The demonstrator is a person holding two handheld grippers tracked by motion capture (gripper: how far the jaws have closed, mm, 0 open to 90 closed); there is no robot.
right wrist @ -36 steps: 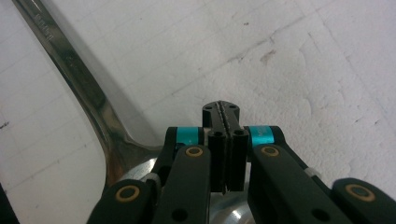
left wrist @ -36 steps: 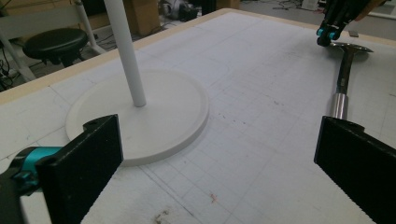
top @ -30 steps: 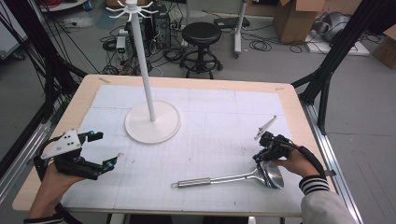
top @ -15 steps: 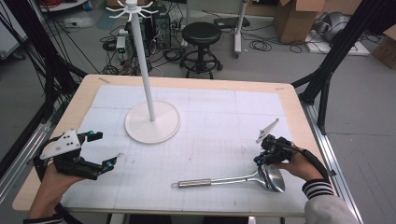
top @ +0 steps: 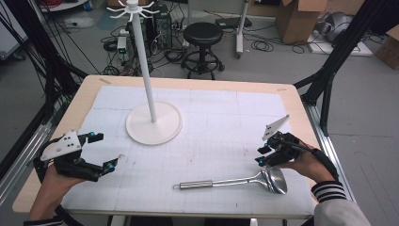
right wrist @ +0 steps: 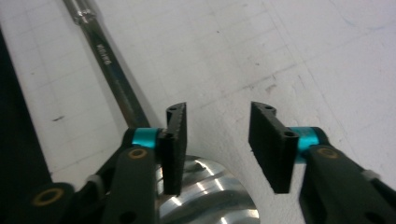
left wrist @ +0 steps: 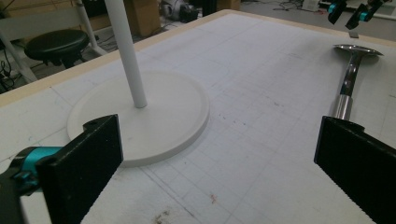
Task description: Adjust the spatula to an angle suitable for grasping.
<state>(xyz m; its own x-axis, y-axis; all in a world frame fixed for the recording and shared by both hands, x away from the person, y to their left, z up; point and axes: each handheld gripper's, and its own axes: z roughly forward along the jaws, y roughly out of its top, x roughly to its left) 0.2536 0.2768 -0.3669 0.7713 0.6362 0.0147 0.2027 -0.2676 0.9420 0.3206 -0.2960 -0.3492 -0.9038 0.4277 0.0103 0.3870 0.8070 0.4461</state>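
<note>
The right gripper (top: 264, 156) sat just above the bowl end of the steel ladle (top: 235, 180), jaws parted with nothing between them; in the right gripper view the shiny bowl (right wrist: 205, 196) was right under the jaws and the handle ran off toward the top left. The ladle itself lay flat on the white gridded mat (top: 211, 127) near the front edge of the table, handle pointing toward the left side. Over there the left gripper (top: 101, 151) was spread wide open too, holding nothing, well apart from the ladle. Further back on the mat stood a white hook stand (top: 153, 123), round base and tall pole.
</note>
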